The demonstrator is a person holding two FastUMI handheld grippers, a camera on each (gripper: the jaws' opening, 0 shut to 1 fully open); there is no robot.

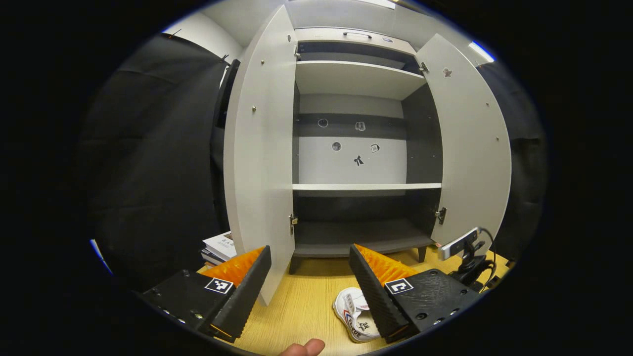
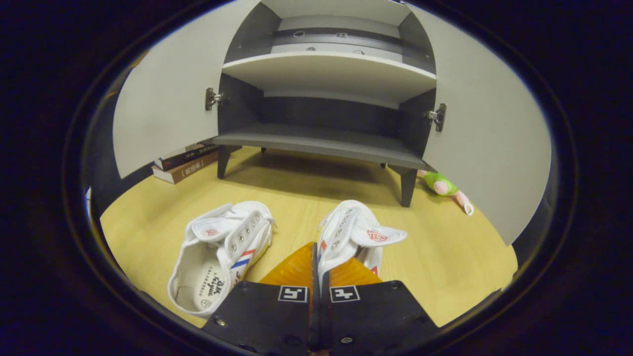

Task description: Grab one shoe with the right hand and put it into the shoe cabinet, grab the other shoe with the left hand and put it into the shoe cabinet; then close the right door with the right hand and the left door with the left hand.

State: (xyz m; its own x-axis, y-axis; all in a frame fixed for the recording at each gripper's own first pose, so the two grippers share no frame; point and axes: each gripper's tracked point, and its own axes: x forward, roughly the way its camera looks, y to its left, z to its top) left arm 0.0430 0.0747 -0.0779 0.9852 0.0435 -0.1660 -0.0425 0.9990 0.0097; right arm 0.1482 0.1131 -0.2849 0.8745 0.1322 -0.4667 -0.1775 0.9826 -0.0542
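Observation:
Two white canvas shoes lie on the wooden floor in front of the open shoe cabinet (image 2: 321, 143). In the right gripper view, my right gripper (image 2: 316, 253) is shut on the side wall of the right-hand shoe (image 2: 353, 227), with a strip of white fabric pinched between the fingers. The other shoe (image 2: 222, 252) rests just to its left, its opening facing me. In the left gripper view, my left gripper (image 1: 310, 252) is open and holds nothing, raised before the cabinet (image 1: 366, 187). One shoe (image 1: 352, 311) peeks out beside its right finger.
Both cabinet doors stand wide open, the left door (image 2: 163, 109) and the right door (image 2: 489, 143). Stacked books (image 2: 185, 165) lie by the cabinet's left leg. A green soft toy (image 2: 442, 185) lies under the right door. A small camera on a stand (image 1: 460, 243) sits at the right.

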